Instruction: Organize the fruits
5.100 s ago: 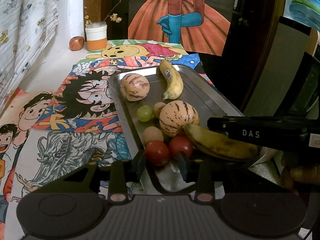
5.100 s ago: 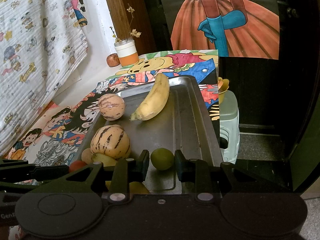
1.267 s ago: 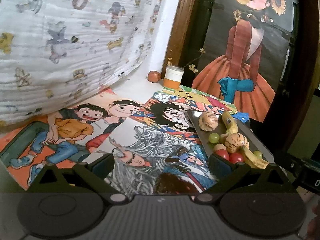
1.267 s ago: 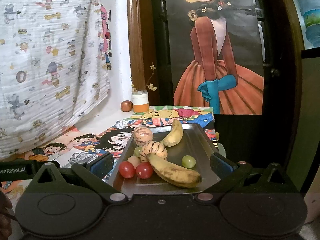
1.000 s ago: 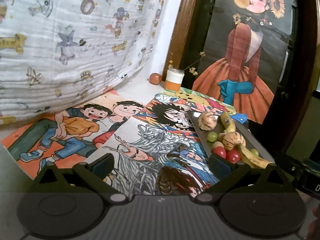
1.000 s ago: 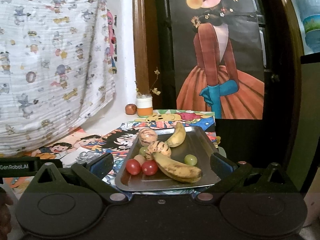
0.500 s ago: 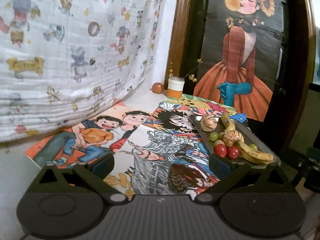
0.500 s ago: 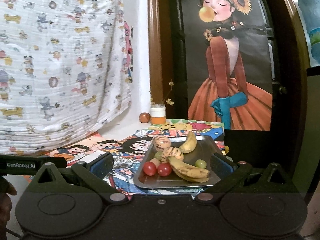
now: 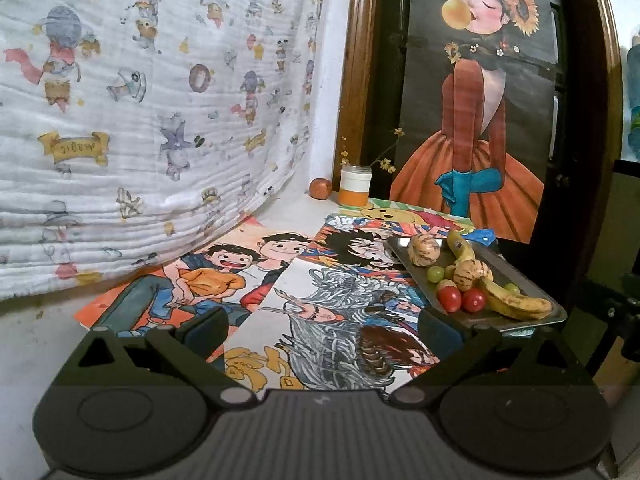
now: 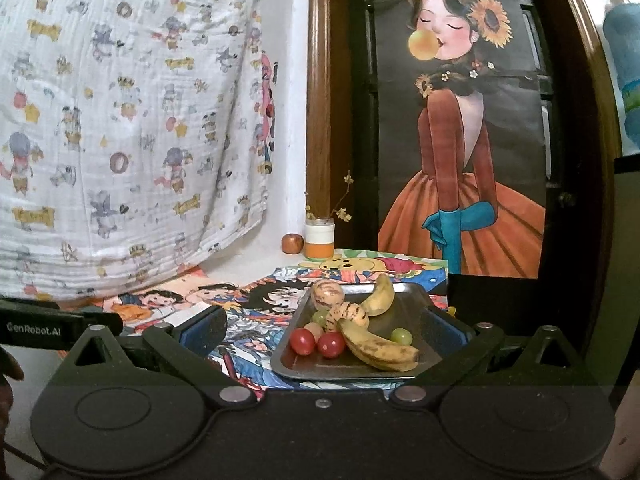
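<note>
Both tongs gape wide and hold nothing. The left tongs (image 9: 322,330) sit low in their frame over the cartoon posters (image 9: 248,276); the right tongs (image 10: 322,330) sit low in theirs, with the tray (image 10: 416,292) straight ahead between the fingers. From the left view the tray lies at right of centre, so the right hand looks nearer. The spotted banana (image 10: 378,346) lies with its long axis running lower right to upper left. On the tray: two bananas, two striped melons, two tomatoes (image 10: 302,341), two grapes, and perhaps one pale fruit half hidden behind.
</note>
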The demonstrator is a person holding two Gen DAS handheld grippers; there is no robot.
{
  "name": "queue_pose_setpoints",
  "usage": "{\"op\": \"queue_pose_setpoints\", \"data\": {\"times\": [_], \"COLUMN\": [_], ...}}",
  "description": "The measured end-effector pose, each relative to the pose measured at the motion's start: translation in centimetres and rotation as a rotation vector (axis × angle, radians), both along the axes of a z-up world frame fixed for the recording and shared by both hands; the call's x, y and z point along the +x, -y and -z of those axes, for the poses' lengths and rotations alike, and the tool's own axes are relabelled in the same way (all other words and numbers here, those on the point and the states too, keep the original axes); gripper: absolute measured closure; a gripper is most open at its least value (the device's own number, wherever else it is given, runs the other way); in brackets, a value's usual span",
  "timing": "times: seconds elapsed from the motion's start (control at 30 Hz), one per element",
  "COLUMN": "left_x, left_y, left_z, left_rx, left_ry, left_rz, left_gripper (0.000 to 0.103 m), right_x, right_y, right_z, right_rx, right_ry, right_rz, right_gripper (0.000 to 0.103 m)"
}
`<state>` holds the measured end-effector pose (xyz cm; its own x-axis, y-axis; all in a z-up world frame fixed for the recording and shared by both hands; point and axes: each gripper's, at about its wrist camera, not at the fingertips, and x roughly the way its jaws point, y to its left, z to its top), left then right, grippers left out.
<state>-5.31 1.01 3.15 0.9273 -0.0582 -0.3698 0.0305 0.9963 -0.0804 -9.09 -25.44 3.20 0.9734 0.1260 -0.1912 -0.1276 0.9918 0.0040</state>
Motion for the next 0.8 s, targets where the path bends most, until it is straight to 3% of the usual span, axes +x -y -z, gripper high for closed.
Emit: {"op": "queue_pose_setpoints", "data": {"times": [0.4, 0.8], "left_x": [2.2, 3.9], "left_y": [0.7, 0.4], "left_z": [2.0, 3.5], "left_rx": [0.043, 0.031], "left_ry": [-0.044, -0.019], "left_rz": [0.049, 0.085], "left_gripper": [0.000, 0.000], "right_x": [2.3, 3.3], "right_y": [-0.1, -0.6], "right_z": [2.4, 3.9], "right_rx": [-0.028, -0.137], "right_ry": [-0.076, -0.049], "right_rz": [-0.017, 0.053], "right_gripper": [0.000, 0.000]}}
